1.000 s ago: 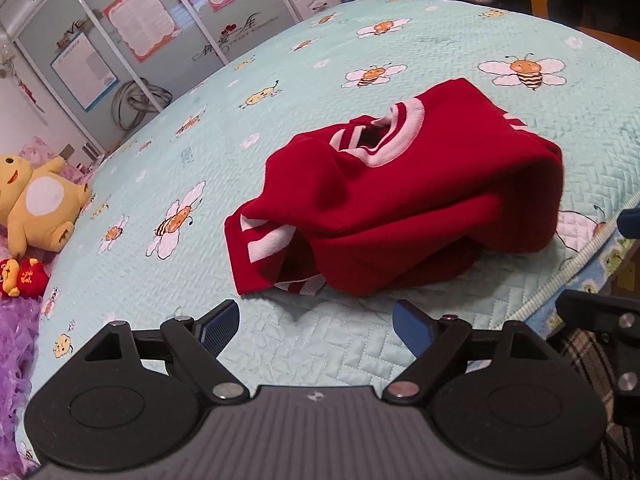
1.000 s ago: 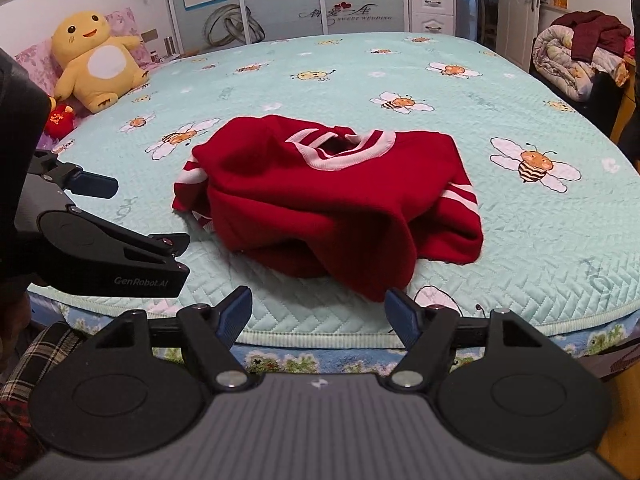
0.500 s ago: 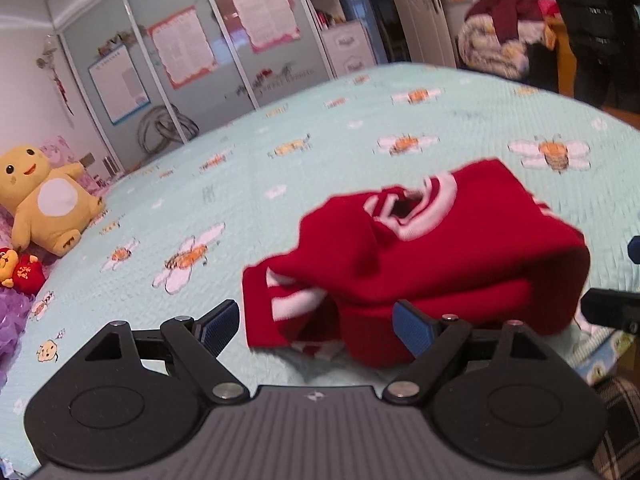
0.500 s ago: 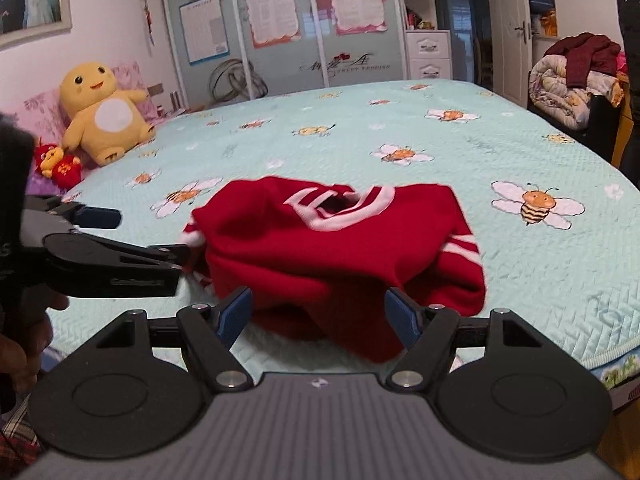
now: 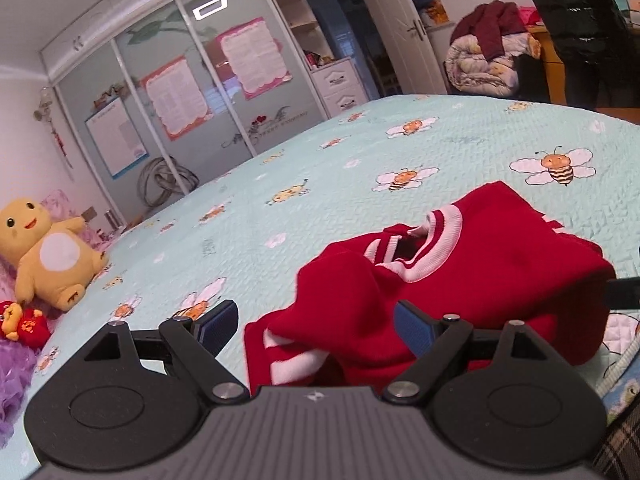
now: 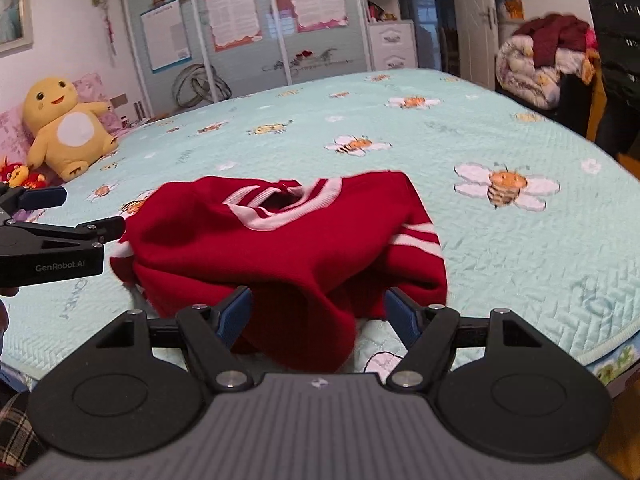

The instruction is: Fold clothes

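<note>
Sweater (image 6: 288, 248) lies in a loose heap near the bed's near edge, collar up, one striped cuff showing at each side; nothing about it is folded or flattened yet. Judged from this, the step in hand is the approach for a first grasp.

Left gripper (image 5: 316, 326) hovers low over the heap's left end, jaws wide apart; the striped sleeve lies between and below the fingers, not pinched. Right gripper (image 6: 318, 314) stands at the hem nearest the edge, jaws likewise apart, with red fabric lying between the pads but no pressure visible on it. Neither holds anything.

Next move, in my judgement, calls for each gripper to close on a separate edge — sleeve or hem — and draw the garment out flat before any fold. Thick knit may bunch, so a deep bite is advisable.

Surface: quilted pale-blue bedspread (image 6: 480, 240) with bee print, soft and yielding. Room: plush toy (image 6: 68, 128) at the left pillows, glazed wardrobe (image 5: 180, 92) with posters behind, bedding pile (image 6: 536, 64) at right — and a person in a dark coat (image 5: 576, 20) standing beyond the bed.
</note>
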The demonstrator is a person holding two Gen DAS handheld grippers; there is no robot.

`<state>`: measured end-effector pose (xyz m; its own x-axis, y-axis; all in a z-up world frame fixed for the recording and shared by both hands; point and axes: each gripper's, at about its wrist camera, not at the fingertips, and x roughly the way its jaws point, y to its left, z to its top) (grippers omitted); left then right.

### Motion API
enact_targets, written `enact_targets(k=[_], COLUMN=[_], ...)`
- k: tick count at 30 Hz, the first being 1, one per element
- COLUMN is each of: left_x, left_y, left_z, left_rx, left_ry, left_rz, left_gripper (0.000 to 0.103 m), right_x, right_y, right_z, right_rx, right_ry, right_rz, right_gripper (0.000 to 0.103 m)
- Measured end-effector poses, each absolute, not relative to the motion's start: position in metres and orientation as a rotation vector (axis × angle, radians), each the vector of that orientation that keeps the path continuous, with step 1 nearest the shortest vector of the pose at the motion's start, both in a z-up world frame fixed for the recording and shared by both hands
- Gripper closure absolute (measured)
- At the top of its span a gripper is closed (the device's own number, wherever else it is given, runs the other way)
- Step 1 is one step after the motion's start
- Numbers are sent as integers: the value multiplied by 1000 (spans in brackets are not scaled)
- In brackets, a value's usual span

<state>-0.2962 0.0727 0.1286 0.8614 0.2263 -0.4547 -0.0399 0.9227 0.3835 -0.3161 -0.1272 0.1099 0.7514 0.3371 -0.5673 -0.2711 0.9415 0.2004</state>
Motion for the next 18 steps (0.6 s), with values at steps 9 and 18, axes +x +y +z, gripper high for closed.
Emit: enact_targets(k=[9, 18], left_x=[-256, -223], left_y=[69, 94], left_z=[108, 83], left_rx=[422, 332], left_ry=[583, 707], left_rz=[97, 109], left_gripper=[15, 30], right_x=[-291, -280], right_y=[-135, -117], right_z=[91, 79], right_rx=[190, 109], right_ry=[674, 627], right_rz=[334, 382], right_gripper=[30, 45])
